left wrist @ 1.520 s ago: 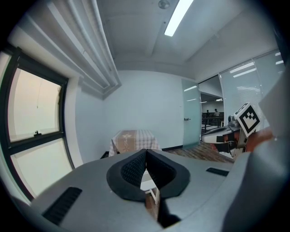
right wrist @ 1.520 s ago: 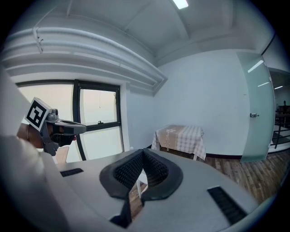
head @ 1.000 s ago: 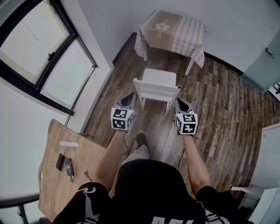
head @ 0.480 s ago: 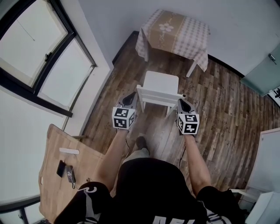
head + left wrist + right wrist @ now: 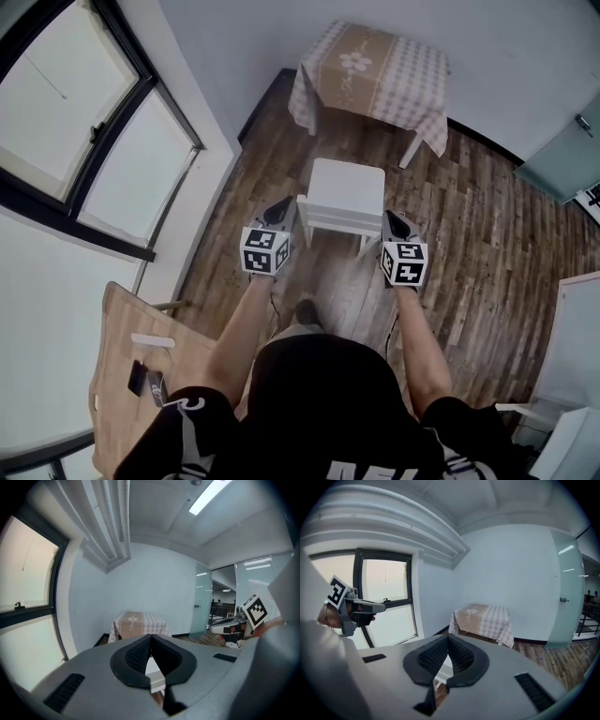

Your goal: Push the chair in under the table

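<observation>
A white chair (image 5: 345,190) stands on the wood floor with its seat toward the table (image 5: 375,67), which wears a beige checked cloth; a strip of floor lies between them. My left gripper (image 5: 284,204) is shut, its tip at the left end of the chair's backrest. At the right end of the backrest my right gripper (image 5: 392,218) is shut too. In the left gripper view the closed jaws (image 5: 151,637) point at the table (image 5: 140,624), with a bit of white chair (image 5: 153,669) below them. The right gripper view shows closed jaws (image 5: 448,637) and the table (image 5: 483,619) beyond.
A large black-framed window (image 5: 84,141) fills the left wall. A wooden desk (image 5: 117,361) with a phone (image 5: 147,382) sits behind me at lower left. A glass door (image 5: 562,150) and white furniture (image 5: 577,328) are at the right. My foot (image 5: 305,312) is behind the chair.
Both grippers and the chair have moved forward toward the table; the gap between chair seat and tablecloth is smaller. The person has stepped forward after them.
</observation>
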`<state>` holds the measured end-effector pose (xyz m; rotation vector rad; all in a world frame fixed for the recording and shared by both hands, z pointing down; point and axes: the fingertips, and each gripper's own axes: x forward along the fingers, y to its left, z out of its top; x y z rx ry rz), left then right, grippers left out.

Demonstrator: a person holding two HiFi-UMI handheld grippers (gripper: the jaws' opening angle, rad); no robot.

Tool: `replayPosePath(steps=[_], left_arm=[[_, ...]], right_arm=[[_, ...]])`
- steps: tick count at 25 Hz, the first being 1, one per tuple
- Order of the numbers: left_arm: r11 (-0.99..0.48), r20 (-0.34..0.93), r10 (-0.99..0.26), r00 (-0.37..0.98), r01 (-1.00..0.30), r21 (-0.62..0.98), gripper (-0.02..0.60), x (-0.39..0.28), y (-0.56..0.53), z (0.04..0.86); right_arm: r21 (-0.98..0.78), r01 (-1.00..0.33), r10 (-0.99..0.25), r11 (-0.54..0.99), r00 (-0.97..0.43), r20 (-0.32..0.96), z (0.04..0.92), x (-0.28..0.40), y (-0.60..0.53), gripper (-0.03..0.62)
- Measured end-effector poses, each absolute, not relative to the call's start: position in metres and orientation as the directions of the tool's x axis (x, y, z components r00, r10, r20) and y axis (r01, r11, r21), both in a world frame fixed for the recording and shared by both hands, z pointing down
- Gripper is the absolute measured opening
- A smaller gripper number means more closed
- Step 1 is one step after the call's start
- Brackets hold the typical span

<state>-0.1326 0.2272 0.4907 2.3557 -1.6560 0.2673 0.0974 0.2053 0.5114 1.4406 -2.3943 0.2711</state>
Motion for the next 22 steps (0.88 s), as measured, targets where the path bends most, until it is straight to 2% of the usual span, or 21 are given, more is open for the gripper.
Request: replayPosePath(steps=[22], left_arm=[[-0.462,0.359,-0.816,0.453,-0.884,0.067,0.028,-0.109,0.21,0.522]], right_arm=[[0.01,-0.914,-0.835,0.405,-0.365,0.412,0.537,0.102,0.208,0.014]])
